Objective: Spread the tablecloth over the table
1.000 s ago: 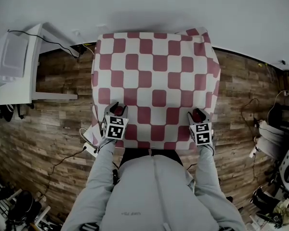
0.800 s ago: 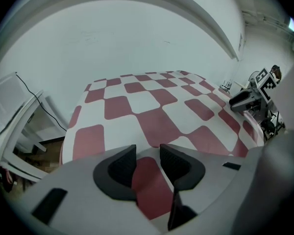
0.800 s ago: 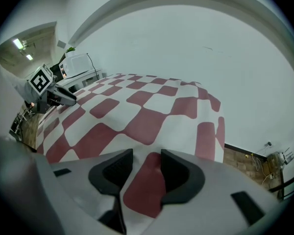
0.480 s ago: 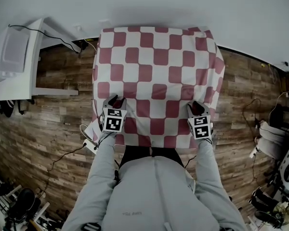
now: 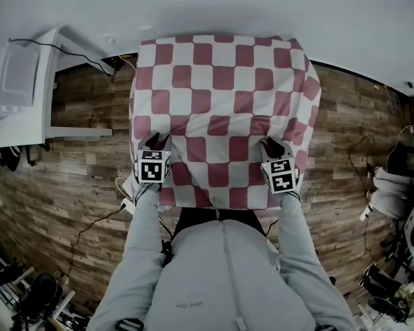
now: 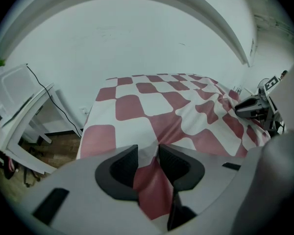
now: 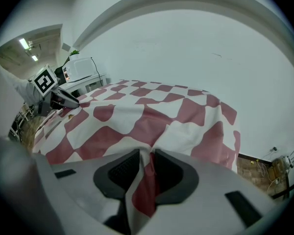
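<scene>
The red-and-white checked tablecloth (image 5: 224, 102) covers the table and hangs over its sides. My left gripper (image 5: 154, 142) rests on the cloth's near left part. In the left gripper view its jaws (image 6: 148, 153) stand wide and are closing, with a raised fold of cloth between them that the pads do not pinch. My right gripper (image 5: 274, 145) is on the near right part. In the right gripper view its jaws (image 7: 146, 158) are closing and the pads press on a fold of the tablecloth (image 7: 152, 111).
A white desk (image 5: 27, 102) stands to the left on the wooden floor. Cables and a power strip (image 5: 127, 205) lie by the table's near left corner. Equipment (image 5: 400, 205) crowds the right. A white wall (image 5: 262, 5) runs behind the table.
Both grippers have moved a little away from the person, further onto the cloth. The cloth ahead of them has gathered small wrinkles.
</scene>
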A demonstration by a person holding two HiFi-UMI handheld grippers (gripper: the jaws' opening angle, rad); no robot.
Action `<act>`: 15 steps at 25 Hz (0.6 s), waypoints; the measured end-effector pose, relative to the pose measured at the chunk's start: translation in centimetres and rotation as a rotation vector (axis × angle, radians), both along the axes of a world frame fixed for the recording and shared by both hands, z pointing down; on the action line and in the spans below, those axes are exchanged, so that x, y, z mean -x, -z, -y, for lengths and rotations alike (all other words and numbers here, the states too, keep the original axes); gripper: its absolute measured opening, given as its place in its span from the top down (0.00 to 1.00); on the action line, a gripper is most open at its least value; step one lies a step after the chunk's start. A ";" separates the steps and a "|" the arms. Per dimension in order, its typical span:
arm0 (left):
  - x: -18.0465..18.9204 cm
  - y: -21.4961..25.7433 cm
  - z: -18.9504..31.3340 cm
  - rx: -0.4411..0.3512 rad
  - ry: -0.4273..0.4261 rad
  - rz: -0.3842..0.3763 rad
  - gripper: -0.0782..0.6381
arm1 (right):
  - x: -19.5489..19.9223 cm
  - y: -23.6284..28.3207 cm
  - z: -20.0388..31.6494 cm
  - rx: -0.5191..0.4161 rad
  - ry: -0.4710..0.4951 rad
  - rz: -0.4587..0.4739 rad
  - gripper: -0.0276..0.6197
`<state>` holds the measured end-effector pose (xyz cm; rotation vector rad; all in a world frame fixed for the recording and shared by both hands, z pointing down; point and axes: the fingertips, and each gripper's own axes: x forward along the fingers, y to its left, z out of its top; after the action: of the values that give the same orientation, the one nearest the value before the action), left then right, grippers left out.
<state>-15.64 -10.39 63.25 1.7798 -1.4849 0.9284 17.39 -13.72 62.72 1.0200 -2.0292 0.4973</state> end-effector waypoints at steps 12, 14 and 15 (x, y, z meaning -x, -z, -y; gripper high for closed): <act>-4.6 2.5 -0.8 -0.062 -0.081 -0.048 0.73 | -8.8 5.0 -1.0 -0.079 -0.204 0.034 0.76; -6.1 3.1 -0.9 -0.071 -0.103 -0.065 0.74 | -11.2 4.6 -1.7 -0.064 -0.243 0.011 0.76; -6.9 3.4 -0.8 -0.076 -0.115 -0.074 0.75 | -12.3 4.4 -2.0 -0.057 -0.264 0.002 0.76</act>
<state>-8.71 -9.57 59.86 1.9506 -1.4008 0.8625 29.71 -11.74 58.35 1.3318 -1.9289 0.5795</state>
